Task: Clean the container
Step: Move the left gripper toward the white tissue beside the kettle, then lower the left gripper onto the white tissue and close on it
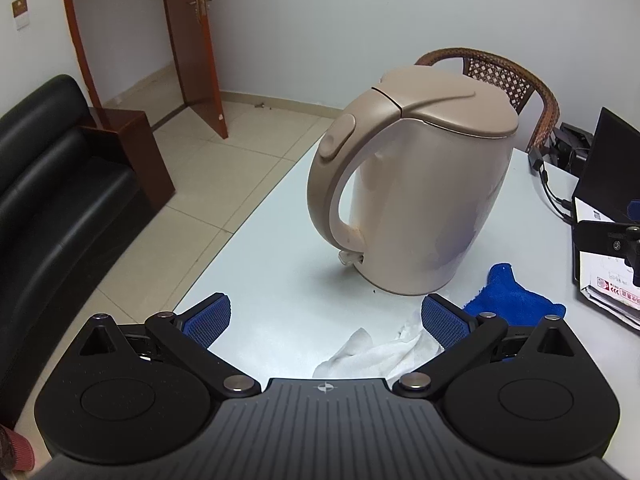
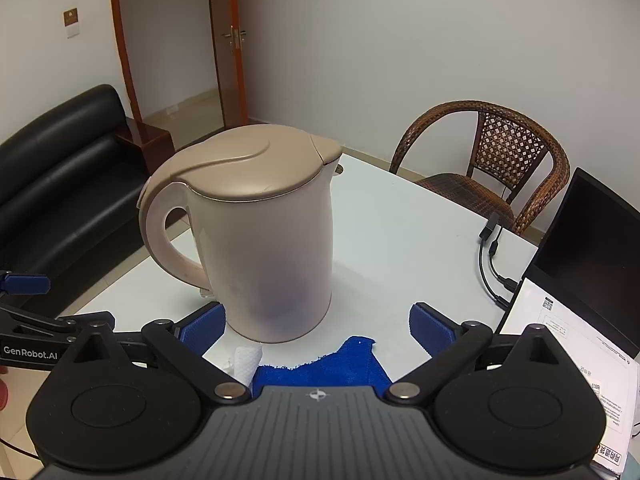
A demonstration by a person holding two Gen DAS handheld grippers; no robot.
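Beige kettle (image 1: pixel 416 200) upright on white tabletop (image 1: pixel 280 280), lid closed; blue cloth (image 1: pixel 508 300) and white cloth (image 1: pixel 376 352) beside it. Left gripper (image 1: pixel 326 320) and right gripper (image 2: pixel 316 322): fingers spread wide, empty.

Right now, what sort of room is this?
Probably a small office or meeting room: a black sofa, a laptop with papers on the table, and a wicker chair.

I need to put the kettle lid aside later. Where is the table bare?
Bare: behind the kettle toward the chair, and left of its handle along the table edge. Crowded: blue cloth and white cloth in front; cables, papers, laptop at right.
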